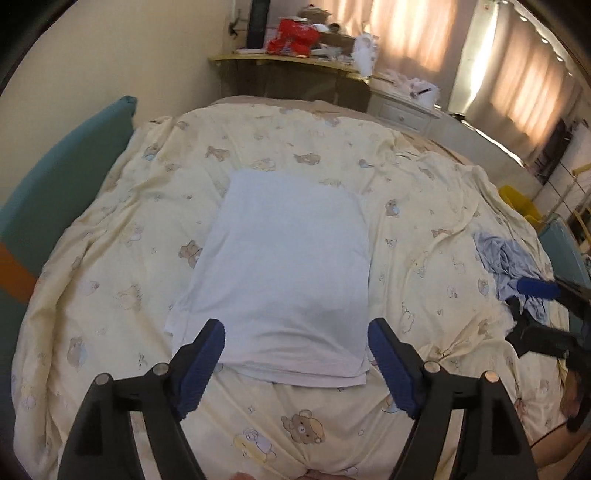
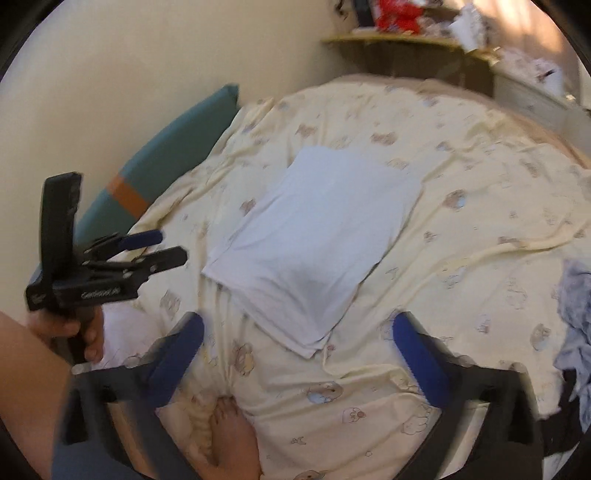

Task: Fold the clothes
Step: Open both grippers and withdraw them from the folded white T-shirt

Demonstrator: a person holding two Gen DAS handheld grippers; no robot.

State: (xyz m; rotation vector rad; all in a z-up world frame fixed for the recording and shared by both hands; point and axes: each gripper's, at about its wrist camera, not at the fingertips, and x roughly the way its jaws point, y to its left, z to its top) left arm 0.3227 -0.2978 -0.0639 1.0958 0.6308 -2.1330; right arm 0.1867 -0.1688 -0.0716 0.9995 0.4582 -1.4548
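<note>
White and squared off, the folded shirt (image 1: 277, 273) lay flat mid-bed on the bear-print duvet (image 1: 110, 221). We held our left gripper (image 1: 295, 354) and right gripper (image 2: 299, 354) above it, both spread wide and empty, probably leaving room to fetch the crumpled blue garment (image 1: 506, 266).

- The blue garment (image 2: 576, 332) was cut off by the right edge of the right wrist view.
- The right gripper (image 1: 535, 295) was seen only in part at the left wrist view's edge.
- The shelf clutter (image 2: 424, 18) was blurred beyond telling.
- The foot (image 2: 232, 439) was partly hidden under the quilt (image 2: 480, 177).
</note>
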